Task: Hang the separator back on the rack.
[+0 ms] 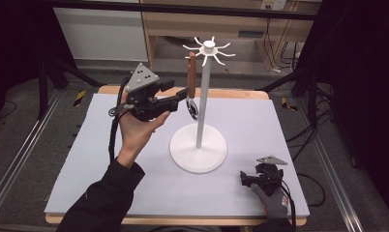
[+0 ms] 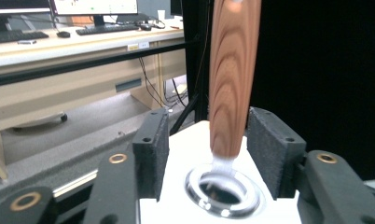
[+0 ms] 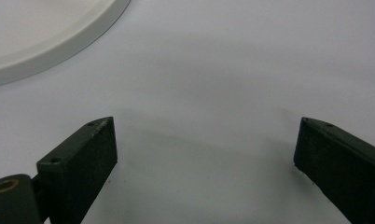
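Black jaws of my left gripper (image 2: 204, 154) stand apart on both sides of the wooden-handled spoon (image 2: 230, 79), not squeezing it. It hangs from the white rack (image 1: 201, 104), just ahead. I think I am grabbing or letting go. My right gripper (image 3: 204, 158) rests wide open, holding nothing.

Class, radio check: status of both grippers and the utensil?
Left gripper open around hanging wood-handled utensil, not clamped. Right gripper open, resting on table. Rack pole beside utensil.
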Demonstrator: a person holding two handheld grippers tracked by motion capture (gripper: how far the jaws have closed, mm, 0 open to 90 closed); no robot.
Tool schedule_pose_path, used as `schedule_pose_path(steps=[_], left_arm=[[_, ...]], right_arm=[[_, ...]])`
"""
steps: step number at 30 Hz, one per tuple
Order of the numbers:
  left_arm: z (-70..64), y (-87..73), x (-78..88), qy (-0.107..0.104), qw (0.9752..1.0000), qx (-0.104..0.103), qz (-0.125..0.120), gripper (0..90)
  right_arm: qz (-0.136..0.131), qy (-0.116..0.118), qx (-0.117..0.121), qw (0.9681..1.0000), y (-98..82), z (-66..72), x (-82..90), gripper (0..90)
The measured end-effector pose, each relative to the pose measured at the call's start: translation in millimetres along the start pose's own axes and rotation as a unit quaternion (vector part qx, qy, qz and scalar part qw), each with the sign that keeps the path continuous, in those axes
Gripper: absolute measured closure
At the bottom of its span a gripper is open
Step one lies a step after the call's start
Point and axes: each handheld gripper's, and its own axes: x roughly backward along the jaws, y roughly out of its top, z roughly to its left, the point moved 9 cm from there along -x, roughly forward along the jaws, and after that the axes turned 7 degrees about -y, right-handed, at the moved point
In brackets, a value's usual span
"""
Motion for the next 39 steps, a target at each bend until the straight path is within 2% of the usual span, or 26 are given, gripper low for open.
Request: schedule_pose_path(steps=[2, 4, 5, 6, 8, 9, 11, 12, 13, 15, 16, 18, 19, 20, 21, 24, 25, 27, 28, 29, 30, 31, 32, 35, 37, 39], left_arm=[[2.9, -3.2, 2.3, 0.000, 1.0000, -0.005, 0.001, 44.8], [9.2, -16.5, 9.7, 0.001, 1.0000, -0.005, 0.007, 43.2], [9.2, -16.5, 9.7, 0.001, 1.0000, -0.005, 0.007, 42.7], [14.1, -27.3, 15.3, 0.004, 0.9999, 0.000, 0.017, 42.2], [16.6, -32.7, 18.1, 0.005, 0.9998, 0.002, 0.020, 41.0], [21.0, -44.5, 23.2, 0.006, 0.9996, 0.006, 0.028, 40.5], [25.5, -56.8, 27.4, 0.009, 0.9993, 0.012, 0.035, 39.7], [25.5, -56.8, 27.4, 0.009, 0.9993, 0.012, 0.035, 39.3], [30.0, -68.5, 30.8, 0.014, 0.9991, 0.017, 0.037, 39.1], [33.7, -80.5, 32.8, 0.017, 0.9987, 0.023, 0.041, 38.2], [33.7, -80.5, 32.8, 0.017, 0.9987, 0.023, 0.041, 37.8], [38.2, -100.5, 34.2, 0.023, 0.9980, 0.024, 0.054, 37.4], [38.2, -100.5, 34.2, 0.023, 0.9980, 0.024, 0.054, 37.0], [40.0, -107.5, 35.0, 0.025, 0.9976, 0.024, 0.059, 37.0], [43.8, -121.4, 37.0, 0.028, 0.9967, 0.026, 0.072, 36.6], [50.8, -140.5, 41.3, 0.036, 0.9955, 0.032, 0.082, 35.8], [50.8, -140.5, 41.3, 0.036, 0.9955, 0.032, 0.082, 35.7], [57.6, -161.0, 46.3, 0.044, 0.9935, 0.037, 0.098, 35.2], [57.6, -161.0, 46.3, 0.044, 0.9935, 0.037, 0.098, 34.9], [62.1, -174.7, 49.1, 0.051, 0.9919, 0.040, 0.109, 34.6], [64.3, -181.2, 50.2, 0.054, 0.9909, 0.042, 0.117, 34.5], [64.3, -181.2, 50.2, 0.054, 0.9909, 0.042, 0.117, 34.4], [69.2, -191.8, 52.7, 0.063, 0.9893, 0.045, 0.124, 34.2], [73.4, -200.2, 55.4, 0.069, 0.9883, 0.049, 0.127, 32.6], [78.8, -212.5, 60.0, 0.078, 0.9862, 0.052, 0.136, 31.9], [82.4, -219.9, 63.8, 0.082, 0.9852, 0.053, 0.141, 31.6]], right_arm=[[-0.001, -0.001, 0.001, 1.0000, 0.0, -0.2, -0.1, 6.4], [-0.003, -0.003, 0.004, 1.0000, 0.1, -0.2, -0.2, 6.2], [-0.003, -0.003, 0.004, 1.0000, 0.1, -0.2, -0.2, 6.2], [-0.003, -0.003, 0.003, 1.0000, 0.2, -0.4, -0.4, 6.1], [-0.003, -0.003, 0.003, 1.0000, 0.2, -0.4, -0.5, 6.1], [-0.003, -0.005, 0.003, 1.0000, 0.1, -0.6, -0.8, 6.0], [-0.003, -0.006, 0.003, 1.0000, 0.1, -0.4, -0.8, 5.9], [-0.003, -0.007, 0.002, 1.0000, 0.1, -0.4, -0.8, 5.9], [-0.003, -0.007, 0.002, 1.0000, 0.1, -0.4, -0.9, 5.9], [-0.003, -0.007, 0.002, 1.0000, 0.1, -0.6, -0.9, 5.9], [-0.003, -0.007, 0.002, 1.0000, 0.1, -0.6, -0.9, 5.9], [-0.004, -0.007, 0.002, 1.0000, 0.1, -0.5, -0.5, 5.9], [-0.004, -0.008, 0.000, 1.0000, 0.1, -0.5, -0.4, 5.9], [-0.004, -0.008, 0.000, 1.0000, 0.1, -0.5, -0.4, 5.9], [-0.005, -0.008, 0.002, 1.0000, 0.3, -1.1, -0.6, 5.9], [-0.004, -0.009, 0.002, 0.9999, 0.1, -1.0, -0.6, 5.8], [-0.004, -0.009, 0.002, 0.9999, 0.1, -1.0, -0.6, 5.8], [-0.004, -0.011, 0.001, 0.9999, 0.2, -1.2, -0.5, 5.8], [-0.004, -0.011, 0.001, 0.9999, 0.2, -1.4, -0.5, 5.8], [-0.004, -0.012, 0.000, 0.9999, 0.2, -1.4, -0.5, 5.8], [-0.005, -0.013, 0.000, 0.9999, 0.2, -1.6, -0.5, 5.7], [-0.005, -0.013, 0.000, 0.9999, 0.2, -1.6, -0.5, 5.7], [-0.005, -0.013, 0.000, 0.9999, 0.3, -2.0, -0.5, 5.7], [-0.006, -0.015, -0.001, 0.9999, 0.3, -3.1, -0.5, 5.5], [-0.007, -0.017, -0.002, 0.9998, 0.4, -4.1, -0.4, 5.5], [-0.008, -0.020, -0.001, 0.9998, 0.5, -5.4, -0.5, 5.4]])
